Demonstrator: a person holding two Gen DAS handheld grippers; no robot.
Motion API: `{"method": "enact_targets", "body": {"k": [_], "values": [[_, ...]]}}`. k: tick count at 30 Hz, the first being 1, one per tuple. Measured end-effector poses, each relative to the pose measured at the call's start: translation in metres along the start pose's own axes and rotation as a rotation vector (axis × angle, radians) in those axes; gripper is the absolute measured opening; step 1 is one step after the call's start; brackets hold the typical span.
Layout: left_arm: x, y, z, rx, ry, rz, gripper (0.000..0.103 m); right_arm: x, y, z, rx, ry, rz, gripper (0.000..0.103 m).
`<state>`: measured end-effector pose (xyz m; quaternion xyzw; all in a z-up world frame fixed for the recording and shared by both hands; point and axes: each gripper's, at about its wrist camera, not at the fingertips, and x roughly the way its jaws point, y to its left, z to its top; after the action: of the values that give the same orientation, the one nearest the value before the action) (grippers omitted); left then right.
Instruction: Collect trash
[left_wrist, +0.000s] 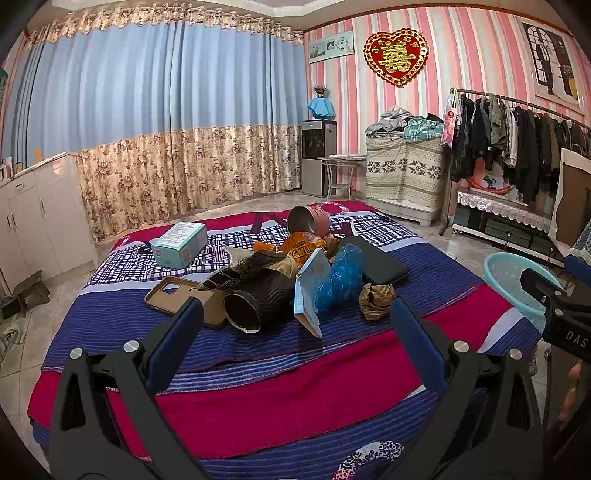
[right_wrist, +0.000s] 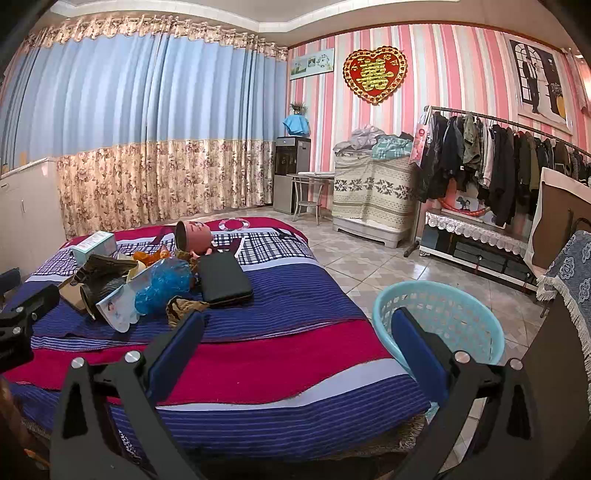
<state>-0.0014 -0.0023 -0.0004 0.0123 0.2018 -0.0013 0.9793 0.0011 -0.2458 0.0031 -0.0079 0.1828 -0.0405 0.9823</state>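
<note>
On the striped bed cover (left_wrist: 280, 376), the whole trash heap is seen lying uncollected at about 12 o'clock in the left wrist view, near 10 o'clock in the right. Ordered by size: a black pouch (left_wrist: 376, 264) at 1 o'clock of the heap, a dark ribbed cup (left_wrist: 258, 302) on its side at centre, a pink tub (left_wrist: 308, 219) tipped over at the far end, a teal box (left_wrist: 181, 243) set apart at 10 o'clock, a brown phone case (left_wrist: 181, 297), a blue crumpled bag (left_wrist: 341, 275), a pale blue card (left_wrist: 310, 291), an orange wrapper (left_wrist: 301, 247), a brown paper wad (left_wrist: 376, 301). The blue basket (right_wrist: 439, 321) is seen on the floor beside the bed at 3 o'clock, apparently empty. Left gripper (left_wrist: 295, 314) and right gripper (right_wrist: 297, 326) are both spread wide, nothing between the pads. Task judged not begun: every item is left to be picked and dropped in the basket.
</note>
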Motion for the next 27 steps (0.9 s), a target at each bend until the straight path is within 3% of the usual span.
{"method": "enact_targets", "body": {"k": [27], "values": [[-0.0083, -0.0004, 0.0057, 0.003, -0.003, 0.002, 0.098, -0.0017, 0.0001, -0.0007, -0.003, -0.004, -0.004, 0.099]]}}
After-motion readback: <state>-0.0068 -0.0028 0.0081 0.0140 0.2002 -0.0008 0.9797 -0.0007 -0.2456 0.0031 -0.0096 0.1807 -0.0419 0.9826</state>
